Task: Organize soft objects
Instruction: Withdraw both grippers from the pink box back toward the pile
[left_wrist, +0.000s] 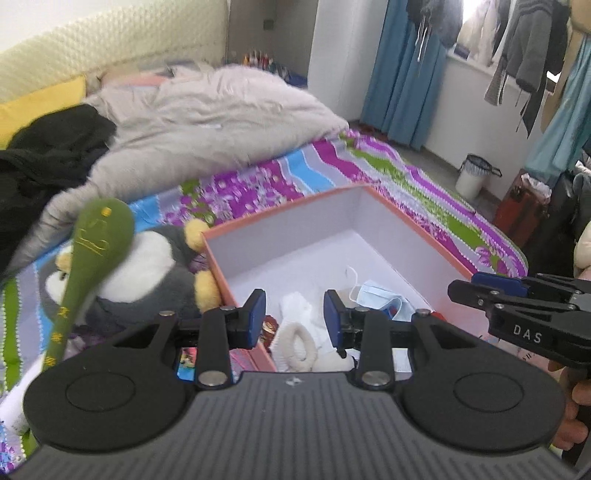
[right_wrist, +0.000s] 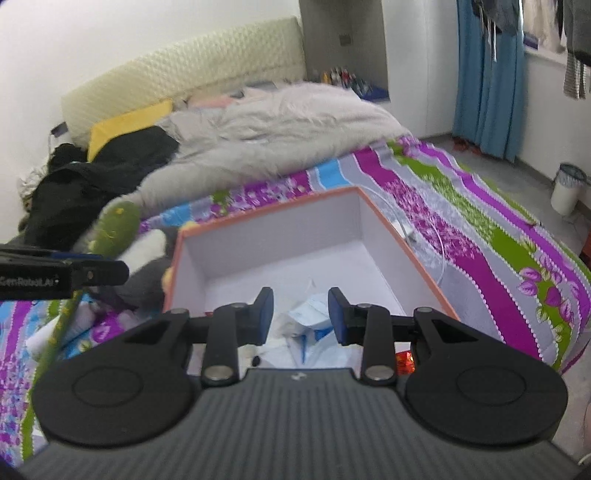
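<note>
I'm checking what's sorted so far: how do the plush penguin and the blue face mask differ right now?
The plush penguin lies outside the box, on the bedspread against its left wall; the blue face mask lies inside it. The penguin is bulky, grey and white with yellow feet; the mask is thin, flat and pale blue. A green plush spoon leans over the penguin; nothing covers the mask. Neither is held.

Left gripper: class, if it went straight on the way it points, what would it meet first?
Probably the white soft item lying in the orange-edged box, seen between the left gripper's open jaws; depth is uncertain.
</note>
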